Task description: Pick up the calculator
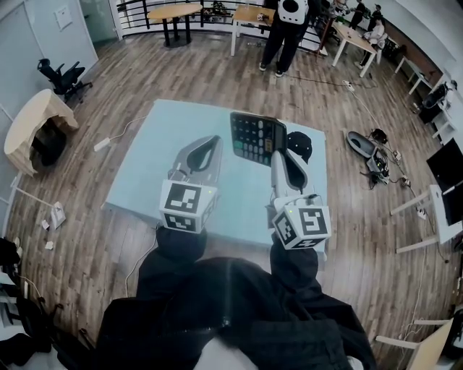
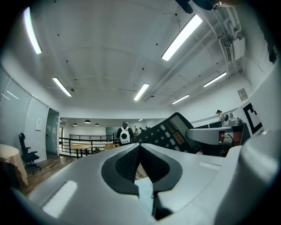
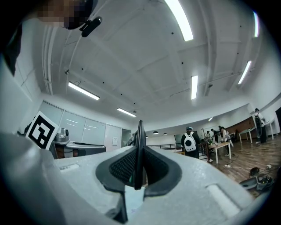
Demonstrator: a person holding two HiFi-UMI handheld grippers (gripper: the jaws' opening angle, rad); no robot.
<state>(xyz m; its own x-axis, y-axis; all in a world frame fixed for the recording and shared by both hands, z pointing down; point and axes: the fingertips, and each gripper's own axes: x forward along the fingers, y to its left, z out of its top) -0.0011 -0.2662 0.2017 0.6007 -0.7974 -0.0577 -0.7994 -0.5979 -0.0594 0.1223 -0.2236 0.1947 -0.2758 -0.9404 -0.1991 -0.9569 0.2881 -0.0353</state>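
Observation:
The black calculator [image 1: 253, 137] is held up off the light-blue table [image 1: 152, 159], keys facing up and tilted. My right gripper [image 1: 280, 153] is shut on its right edge. In the right gripper view the calculator [image 3: 139, 136] shows edge-on as a thin dark blade clamped between the pads of the right gripper [image 3: 139, 151]. My left gripper [image 1: 210, 141] hovers just left of the calculator, apart from it, shut with nothing between its pads. In the left gripper view its jaws [image 2: 139, 147] meet, and the calculator [image 2: 169, 132] hangs to the right.
A small black object [image 1: 299, 144] lies on the table by the right gripper. A person with a white backpack [image 1: 289, 22] stands beyond the table near wooden desks. An office chair [image 1: 65, 76] is at far left, and a bag and cables [image 1: 365, 148] lie on the floor at right.

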